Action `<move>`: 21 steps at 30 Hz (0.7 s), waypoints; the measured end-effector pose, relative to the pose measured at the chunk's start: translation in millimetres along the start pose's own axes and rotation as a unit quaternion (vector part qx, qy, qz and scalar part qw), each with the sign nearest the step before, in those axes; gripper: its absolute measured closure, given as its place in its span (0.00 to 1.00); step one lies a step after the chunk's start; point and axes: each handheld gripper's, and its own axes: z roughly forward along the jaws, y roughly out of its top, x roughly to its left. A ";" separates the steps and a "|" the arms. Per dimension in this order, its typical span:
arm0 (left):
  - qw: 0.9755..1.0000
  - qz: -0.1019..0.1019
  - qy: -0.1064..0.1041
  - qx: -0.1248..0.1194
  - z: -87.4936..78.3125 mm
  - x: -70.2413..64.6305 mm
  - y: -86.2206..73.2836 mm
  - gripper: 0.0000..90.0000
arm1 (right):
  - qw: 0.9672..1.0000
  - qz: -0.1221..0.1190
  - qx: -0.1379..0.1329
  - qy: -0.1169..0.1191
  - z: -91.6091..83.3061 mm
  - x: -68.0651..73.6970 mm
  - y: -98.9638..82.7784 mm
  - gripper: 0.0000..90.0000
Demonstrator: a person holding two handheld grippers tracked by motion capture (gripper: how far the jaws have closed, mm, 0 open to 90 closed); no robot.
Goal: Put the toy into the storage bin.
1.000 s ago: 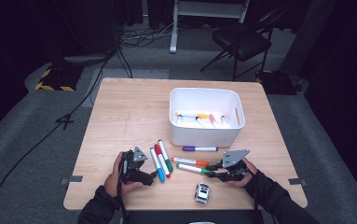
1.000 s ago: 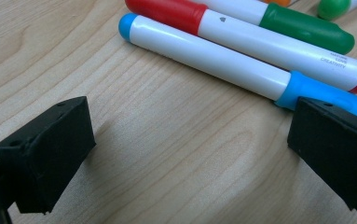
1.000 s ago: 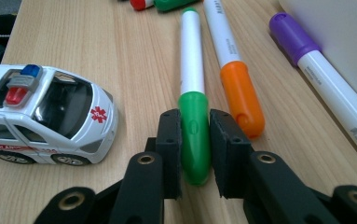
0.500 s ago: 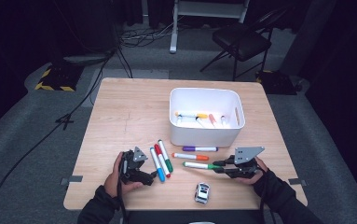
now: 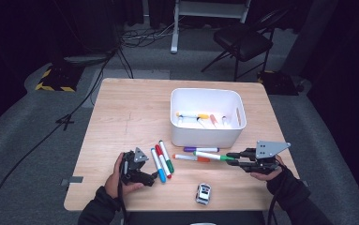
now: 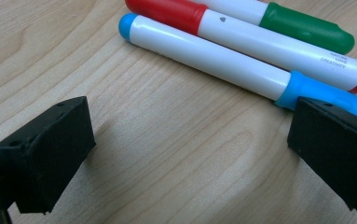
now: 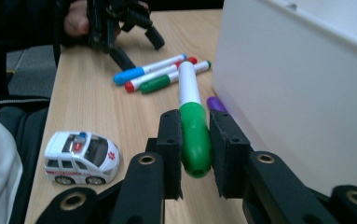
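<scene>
My right gripper is shut on the green cap of a white marker and holds it roughly level, off the table, beside the white bin. In the right gripper view the black pads squeeze that green cap. My left gripper rests on the wooden table with its jaws open. Its jaws have bare wood between them. The blue marker lies just past the right jaw, with a red one and a green one beyond it.
A purple marker and an orange-tipped one lie in front of the bin. Several markers lie inside it. A small toy ambulance stands near the table's front edge. A chair stands behind the table.
My right gripper has risen and moved right, carrying the green-capped marker off the table. The left gripper has stayed put.
</scene>
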 end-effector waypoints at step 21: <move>1.000 0.000 0.000 0.000 0.0 0.0 0.0 0.01 | 0.997 -0.030 -0.040 -0.065 -52.0 -37.0 68.3 0.84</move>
